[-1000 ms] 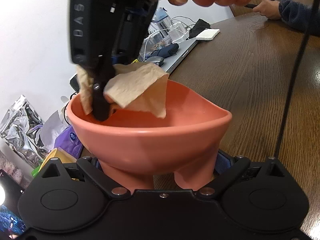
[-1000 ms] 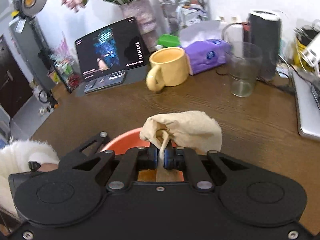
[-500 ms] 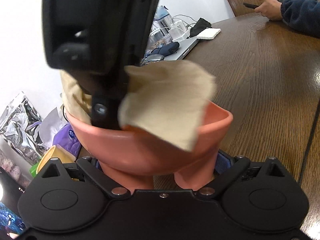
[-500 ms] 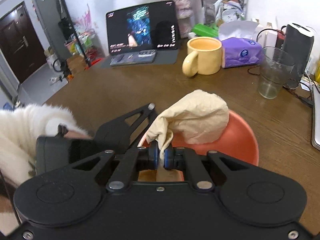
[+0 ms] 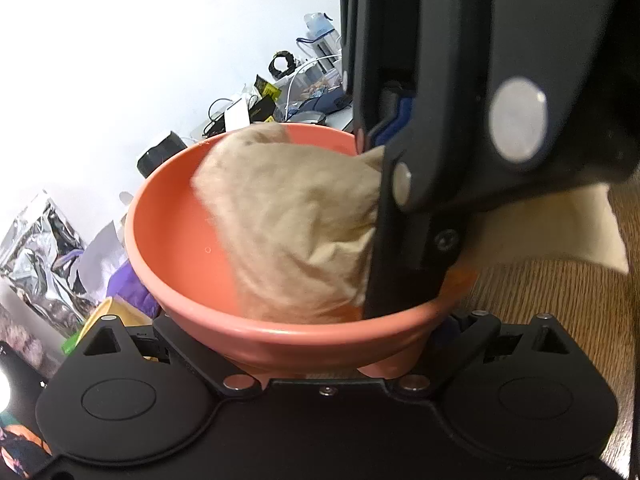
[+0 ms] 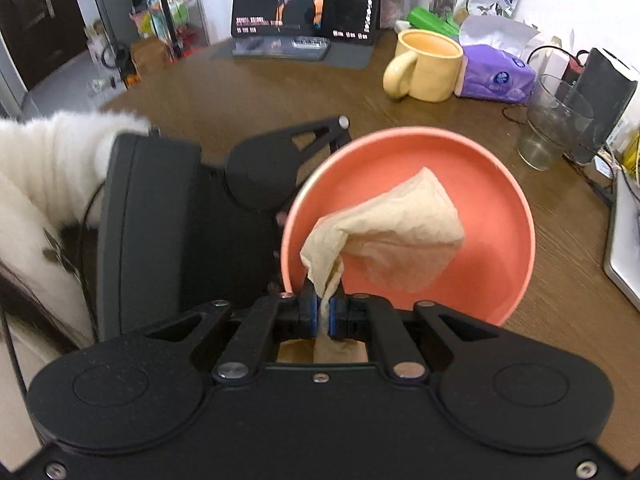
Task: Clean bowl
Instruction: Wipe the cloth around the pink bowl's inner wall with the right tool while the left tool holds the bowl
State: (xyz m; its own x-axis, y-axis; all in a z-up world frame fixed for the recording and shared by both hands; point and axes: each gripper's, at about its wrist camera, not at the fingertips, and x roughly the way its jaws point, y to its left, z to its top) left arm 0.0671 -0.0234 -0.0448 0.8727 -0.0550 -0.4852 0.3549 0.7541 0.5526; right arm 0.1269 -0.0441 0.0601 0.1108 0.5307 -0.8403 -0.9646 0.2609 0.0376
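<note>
the salmon-pink plastic bowl point(image 6: 484, 184) is being gripped at its near rim by the left gripper point(image 5: 332, 354), whose jaws are clamped on it. a crumpled beige paper towel point(image 6: 400, 232) is being pinched tightly by the right gripper point(image 6: 322, 312), its bulk hanging just ahead of the fingertips inside the bowl. for a good wipe, the wad is best pressed against the inner wall and swept round the curve, while the bowl is being kept steady above the brown wooden table point(image 6: 248, 88).
</note>
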